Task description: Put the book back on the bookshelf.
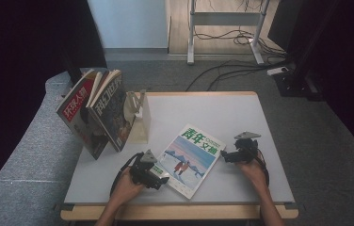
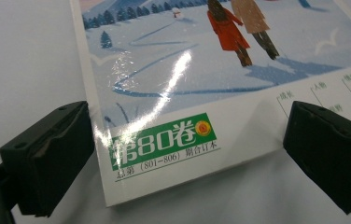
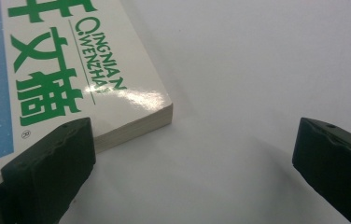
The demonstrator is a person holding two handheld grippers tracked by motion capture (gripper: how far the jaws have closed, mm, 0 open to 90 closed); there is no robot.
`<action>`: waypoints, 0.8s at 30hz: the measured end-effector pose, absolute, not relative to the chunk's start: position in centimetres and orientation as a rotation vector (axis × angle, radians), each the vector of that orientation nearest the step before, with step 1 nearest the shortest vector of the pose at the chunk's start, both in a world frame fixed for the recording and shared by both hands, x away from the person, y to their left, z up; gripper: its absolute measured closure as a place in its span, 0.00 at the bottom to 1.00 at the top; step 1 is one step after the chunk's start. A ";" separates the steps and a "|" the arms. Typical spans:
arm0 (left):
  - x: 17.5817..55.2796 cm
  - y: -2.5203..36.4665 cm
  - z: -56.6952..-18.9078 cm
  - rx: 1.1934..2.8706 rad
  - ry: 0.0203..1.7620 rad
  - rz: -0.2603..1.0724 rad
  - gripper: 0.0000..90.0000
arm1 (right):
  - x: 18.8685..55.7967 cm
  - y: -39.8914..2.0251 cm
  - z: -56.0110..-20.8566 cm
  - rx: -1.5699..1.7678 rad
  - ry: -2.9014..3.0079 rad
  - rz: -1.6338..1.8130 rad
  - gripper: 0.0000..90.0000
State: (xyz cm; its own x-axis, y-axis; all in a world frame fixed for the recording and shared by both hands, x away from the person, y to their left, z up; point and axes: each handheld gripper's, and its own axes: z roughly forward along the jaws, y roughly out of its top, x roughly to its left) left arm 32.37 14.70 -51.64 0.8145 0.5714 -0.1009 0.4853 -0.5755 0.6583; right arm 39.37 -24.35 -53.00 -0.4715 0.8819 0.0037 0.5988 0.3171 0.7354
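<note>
A thick magazine (image 1: 189, 157) with a snowy cover and green title lies flat on the white table (image 1: 241, 117), turned at an angle. My left gripper (image 1: 162, 178) is open at its near left corner; in the left gripper view the jaws straddle that corner of the magazine (image 2: 173, 93), with the green label between them. My right gripper (image 1: 223, 156) is open at the magazine's right corner. In the right gripper view the left jaw overlaps the edge of the magazine (image 3: 75, 65), and bare table lies between the jaws.
A cream book stand (image 1: 137, 117) at the table's left holds two magazines (image 1: 97, 110) leaning left. A grey padded surface (image 1: 34, 141) lies left of the table. Cables (image 1: 241, 52) and desk legs are on the floor beyond.
</note>
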 end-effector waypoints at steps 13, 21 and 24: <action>32.7 17.0 -50.6 2.269 0.789 0.228 0.02 | 41.5 -23.5 -52.9 1.324 2.202 0.955 0.00; 35.1 19.9 -51.2 2.251 0.933 0.276 0.01 | 41.6 -23.7 -53.0 1.336 2.208 0.980 0.00; 35.7 20.2 -51.7 2.211 0.961 0.234 0.00 | 41.7 -23.7 -53.0 1.334 2.210 0.981 0.00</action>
State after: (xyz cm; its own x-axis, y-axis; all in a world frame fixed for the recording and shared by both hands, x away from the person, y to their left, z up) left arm 35.73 20.23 -51.70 0.7076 0.6985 -0.1071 0.5711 -0.4760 0.6688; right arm 41.66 -23.70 -53.04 -0.4787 0.8773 0.0342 0.6140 0.3067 0.7273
